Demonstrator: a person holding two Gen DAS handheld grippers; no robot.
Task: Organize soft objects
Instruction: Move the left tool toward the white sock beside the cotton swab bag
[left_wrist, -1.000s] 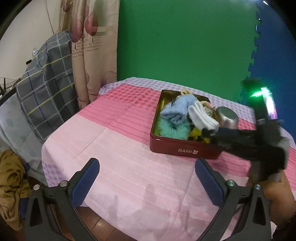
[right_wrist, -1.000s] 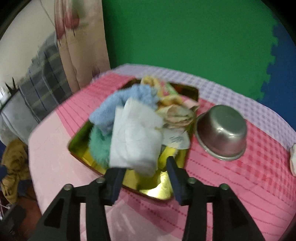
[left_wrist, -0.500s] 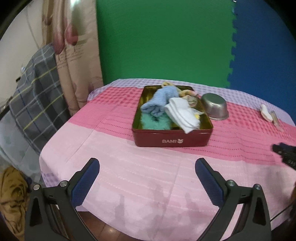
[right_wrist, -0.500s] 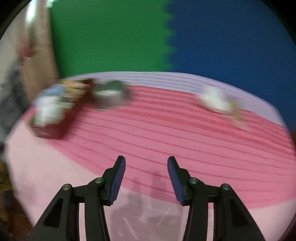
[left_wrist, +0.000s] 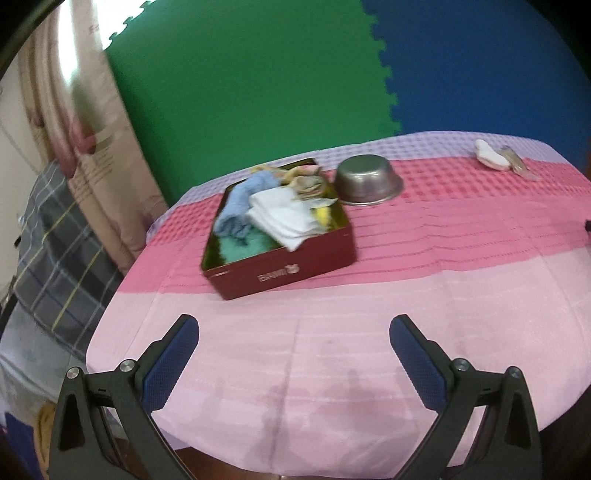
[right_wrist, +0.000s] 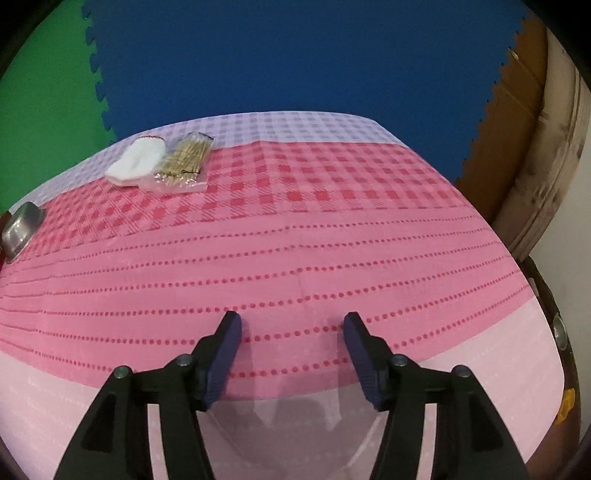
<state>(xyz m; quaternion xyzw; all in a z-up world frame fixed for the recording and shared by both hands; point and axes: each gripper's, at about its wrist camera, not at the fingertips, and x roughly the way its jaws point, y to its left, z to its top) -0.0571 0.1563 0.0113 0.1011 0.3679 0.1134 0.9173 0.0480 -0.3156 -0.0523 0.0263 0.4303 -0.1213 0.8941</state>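
A dark red tin box (left_wrist: 284, 269) sits on the pink tablecloth, holding a white folded cloth (left_wrist: 284, 218), a light blue cloth (left_wrist: 240, 203), a teal fluffy piece (left_wrist: 240, 249) and crumpled beige items. My left gripper (left_wrist: 293, 341) is open and empty above the near table edge, well short of the box. My right gripper (right_wrist: 291, 334) is open and empty over bare cloth. A white soft piece (right_wrist: 135, 162) lies at the far side, also in the left wrist view (left_wrist: 489, 157).
A steel bowl (left_wrist: 367, 182) stands just right of the box; its edge shows in the right wrist view (right_wrist: 20, 225). A clear packet of golden pins (right_wrist: 183, 162) lies beside the white piece. Curtain and plaid fabric (left_wrist: 62, 236) hang left of the table.
The right gripper let go of the white cloth into the box, pulled back and swung right toward the far white piece. The left view has swung right; the box now sits left of centre.
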